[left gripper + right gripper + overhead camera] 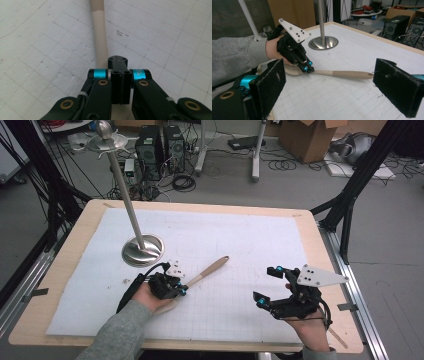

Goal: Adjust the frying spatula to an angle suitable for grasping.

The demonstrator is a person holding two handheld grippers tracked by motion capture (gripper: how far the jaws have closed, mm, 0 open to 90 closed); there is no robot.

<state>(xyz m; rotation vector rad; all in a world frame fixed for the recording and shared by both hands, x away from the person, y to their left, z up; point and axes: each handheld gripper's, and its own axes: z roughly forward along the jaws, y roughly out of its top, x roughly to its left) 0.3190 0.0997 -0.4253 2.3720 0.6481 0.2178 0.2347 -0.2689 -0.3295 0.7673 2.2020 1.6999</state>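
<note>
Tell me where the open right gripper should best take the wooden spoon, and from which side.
Probably the thick handle end: the wooden spoon lies flat, its handle pointing away from the left gripper, which is shut on its neck. The right gripper should come from above, jaws across the shaft.

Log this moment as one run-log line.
left gripper: shut on wooden spoon | right gripper: open, empty | spoon: flat on white mat | metal stand: upright behind

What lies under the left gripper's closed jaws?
The left gripper is shut on the wooden spoon, whose handle runs out over the white gridded mat. The gripper and hand partly cover the spoon's bowl end.
</note>
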